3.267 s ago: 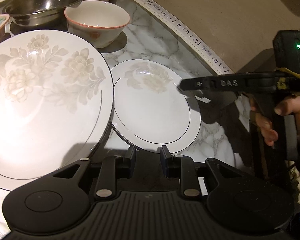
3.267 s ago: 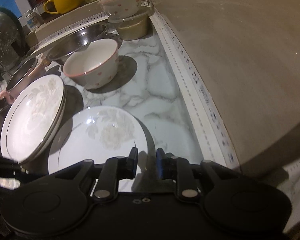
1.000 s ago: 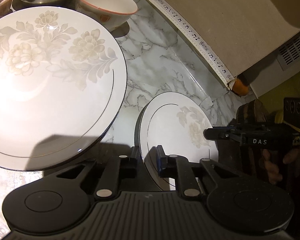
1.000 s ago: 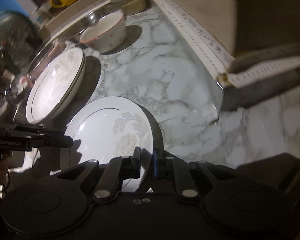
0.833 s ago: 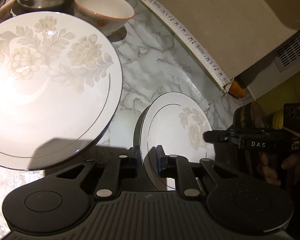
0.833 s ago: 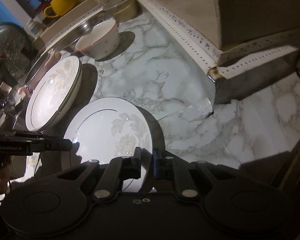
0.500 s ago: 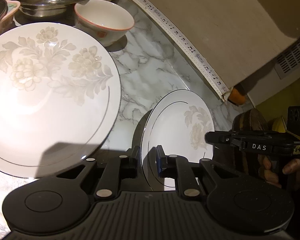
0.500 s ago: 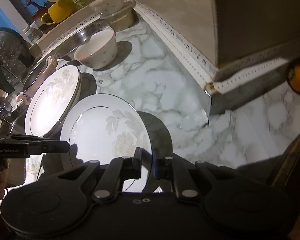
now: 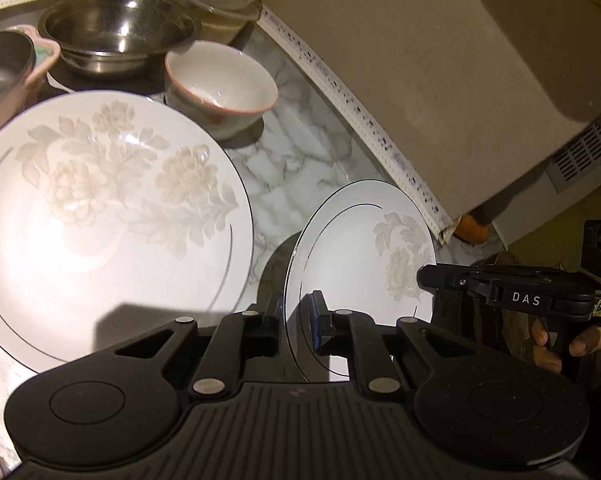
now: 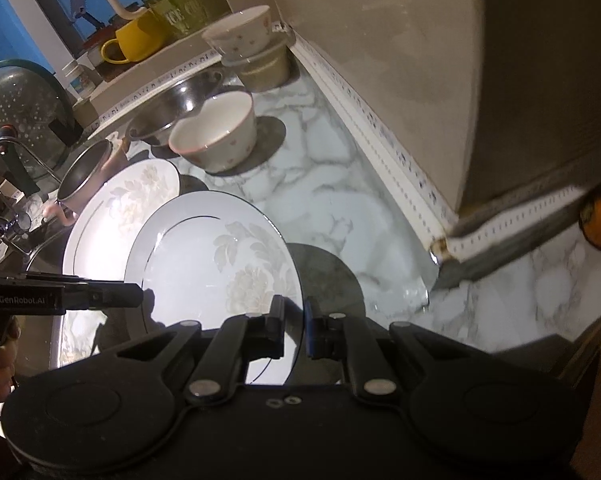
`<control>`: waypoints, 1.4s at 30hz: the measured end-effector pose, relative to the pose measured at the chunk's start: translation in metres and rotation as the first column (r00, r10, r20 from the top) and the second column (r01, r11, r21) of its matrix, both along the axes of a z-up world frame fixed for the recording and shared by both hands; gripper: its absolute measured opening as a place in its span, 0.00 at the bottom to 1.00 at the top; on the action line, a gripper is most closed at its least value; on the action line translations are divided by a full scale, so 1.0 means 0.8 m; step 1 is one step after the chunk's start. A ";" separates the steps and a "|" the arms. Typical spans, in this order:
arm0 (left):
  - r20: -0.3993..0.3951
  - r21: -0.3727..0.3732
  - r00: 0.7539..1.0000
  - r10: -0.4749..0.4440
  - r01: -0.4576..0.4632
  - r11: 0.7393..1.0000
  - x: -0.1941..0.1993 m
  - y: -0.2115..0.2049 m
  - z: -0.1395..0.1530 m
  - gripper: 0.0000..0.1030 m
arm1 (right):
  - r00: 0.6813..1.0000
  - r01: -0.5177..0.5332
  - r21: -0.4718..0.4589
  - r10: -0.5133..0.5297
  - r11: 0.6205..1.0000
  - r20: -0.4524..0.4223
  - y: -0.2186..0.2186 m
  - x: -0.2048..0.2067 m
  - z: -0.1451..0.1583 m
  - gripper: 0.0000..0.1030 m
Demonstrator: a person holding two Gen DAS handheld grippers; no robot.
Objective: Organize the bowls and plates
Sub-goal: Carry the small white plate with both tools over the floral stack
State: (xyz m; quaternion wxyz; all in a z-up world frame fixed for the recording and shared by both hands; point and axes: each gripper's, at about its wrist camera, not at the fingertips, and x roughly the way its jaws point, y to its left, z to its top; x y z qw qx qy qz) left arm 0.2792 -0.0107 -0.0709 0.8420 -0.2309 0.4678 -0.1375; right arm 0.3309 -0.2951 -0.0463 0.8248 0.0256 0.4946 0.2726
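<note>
Plate (image 9: 352, 248) tilted on edge, rim clamped between both grippers.

"DAS": right claw (image 9: 424, 280) | "GenRobot.AI": left claw (image 10: 134, 293)

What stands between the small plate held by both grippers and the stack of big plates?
Nothing visible. The small plate, gripped at opposite rims by the left gripper and right gripper, hangs beside the big plates; only bare marble countertop lies between them.
</note>
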 end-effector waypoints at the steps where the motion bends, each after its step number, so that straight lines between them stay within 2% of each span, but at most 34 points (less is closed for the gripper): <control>1: 0.000 -0.004 1.000 0.010 -0.010 1.000 0.001 0.003 0.001 0.12 | 1.000 -0.005 -0.002 0.005 1.000 0.002 0.003 0.004 0.002 0.10; 10: 0.001 0.005 0.992 0.130 -0.130 0.992 0.003 0.044 0.007 0.12 | 0.995 -0.097 -0.019 0.098 0.995 0.026 0.063 0.037 0.012 0.10; 24: -0.029 0.037 0.951 0.309 -0.307 0.951 -0.014 0.129 0.010 0.12 | 0.964 -0.264 -0.038 0.265 0.964 0.022 0.174 0.064 0.012 0.10; 33: -0.062 0.066 0.934 0.352 -0.348 0.935 -0.015 0.164 -0.003 0.12 | 0.949 -0.315 -0.045 0.315 0.948 -0.014 0.225 0.078 -0.001 0.10; 42: -0.104 0.090 0.932 0.346 -0.338 0.937 -0.006 0.169 -0.027 0.12 | 0.941 -0.339 -0.080 0.336 0.937 -0.044 0.245 0.086 -0.020 0.10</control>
